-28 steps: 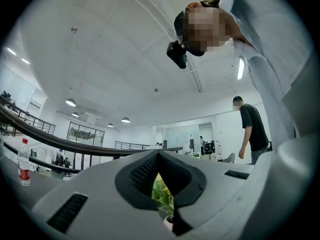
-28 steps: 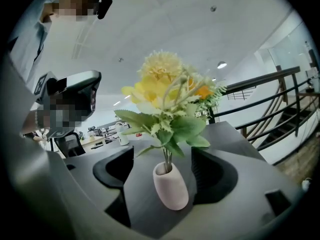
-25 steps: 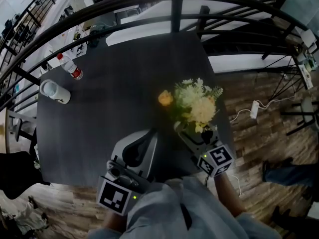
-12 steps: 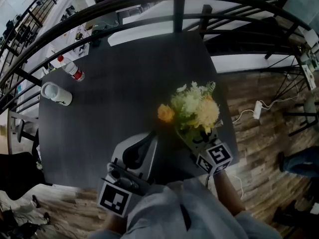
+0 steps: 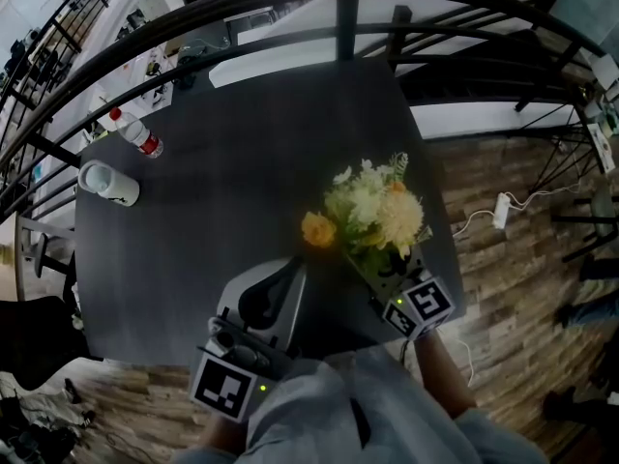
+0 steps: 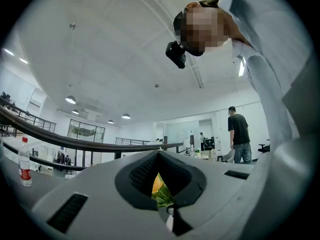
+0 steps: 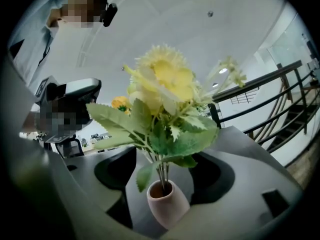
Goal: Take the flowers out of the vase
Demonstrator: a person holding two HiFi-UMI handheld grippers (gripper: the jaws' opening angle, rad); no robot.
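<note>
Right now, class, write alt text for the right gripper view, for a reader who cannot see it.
A small pale pink ceramic vase holding yellow and cream flowers with green leaves stands between the right gripper's grey jaws, which have just been closing and stand apart around it. A dark table and black railing lie behind.

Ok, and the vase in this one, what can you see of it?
The vase is small, egg-shaped and pale pinkish, matte like ceramic, with a round open mouth holding the thin green stems of the flowers. It stands on the dark table, between the jaws of the right gripper, which have just been closing; no firm grip shows yet. In the head view the bouquet hides it.
</note>
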